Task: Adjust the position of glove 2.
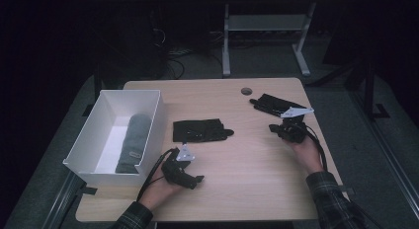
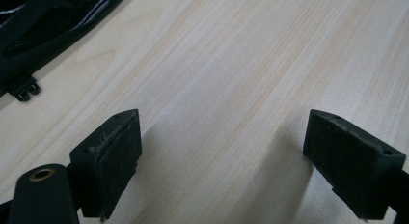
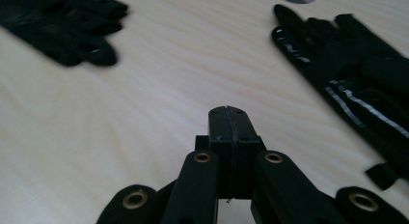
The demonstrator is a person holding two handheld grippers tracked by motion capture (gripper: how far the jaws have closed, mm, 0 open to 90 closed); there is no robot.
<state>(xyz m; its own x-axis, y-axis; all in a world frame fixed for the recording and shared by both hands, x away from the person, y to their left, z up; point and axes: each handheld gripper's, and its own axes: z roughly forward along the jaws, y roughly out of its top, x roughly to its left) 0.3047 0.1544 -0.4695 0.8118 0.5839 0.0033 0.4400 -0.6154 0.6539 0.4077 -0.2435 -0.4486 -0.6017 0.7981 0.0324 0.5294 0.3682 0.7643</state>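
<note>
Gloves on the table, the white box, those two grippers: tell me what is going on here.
A person at a wooden table holds a gripper in each hand. The left gripper is open over bare wood, near the black glove in the middle. The right gripper is shut on nothing, close to the second black glove at the far right. Neither glove is held. A white box at the left has a rolled grey cloth lying in it.

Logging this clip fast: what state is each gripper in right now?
Left gripper: open, jaws wide apart over bare table, holding nothing.
Right gripper: closed, jaws pressed together, empty, between the two black gloves.
</note>
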